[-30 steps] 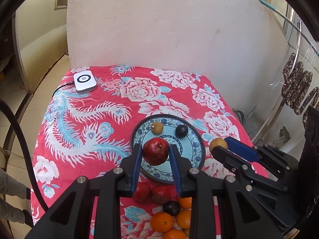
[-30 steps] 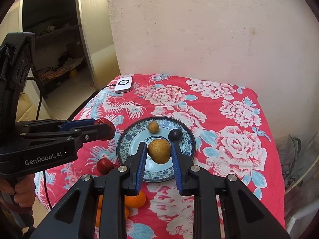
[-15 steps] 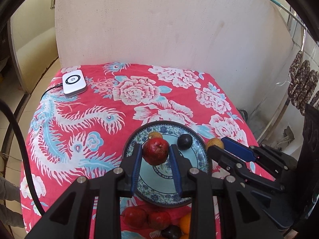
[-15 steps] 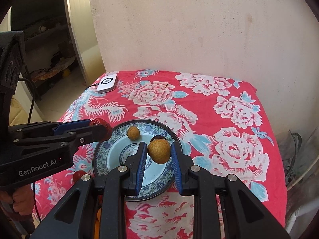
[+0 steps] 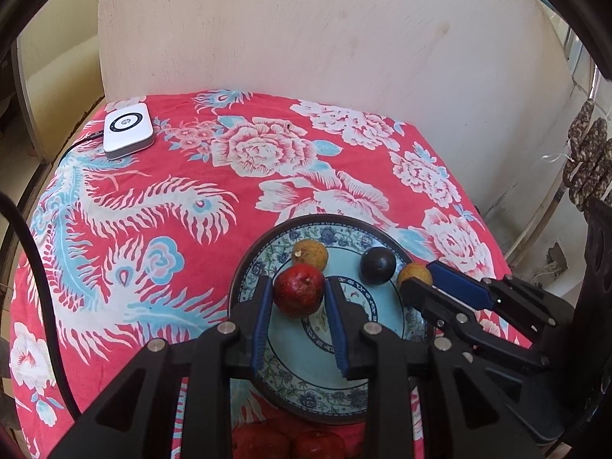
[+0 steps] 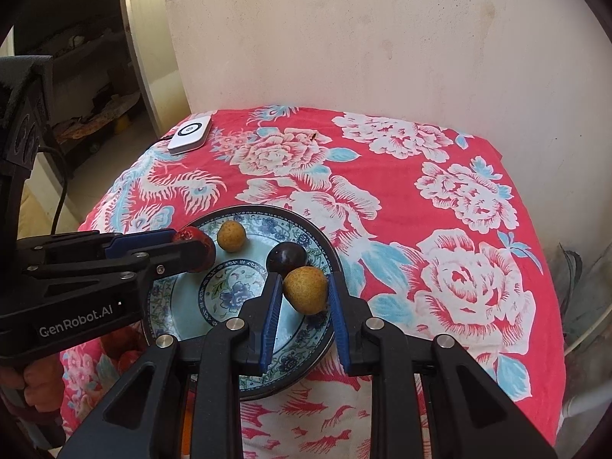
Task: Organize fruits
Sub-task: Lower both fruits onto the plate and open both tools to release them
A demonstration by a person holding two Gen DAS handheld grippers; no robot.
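The plate's (image 5: 244,267) near rim is covered by the left tool (image 5: 299,293) in the left wrist view, and the right tool (image 6: 305,293) covers the near rim in the right wrist view. Below the plate, two red fruits (image 5: 290,444) are cut off by the picture's bottom edge and partly hidden behind the tool's frame. The red fruit (image 6: 197,246) at the plate's left rim is mostly hidden behind the left tool's finger in the right wrist view. Left of the plate, a hand (image 6: 36,382) shows only in part, blurred at the edge. Far behind the plate, the printing on the white device (image 5: 128,130) is too small to read.
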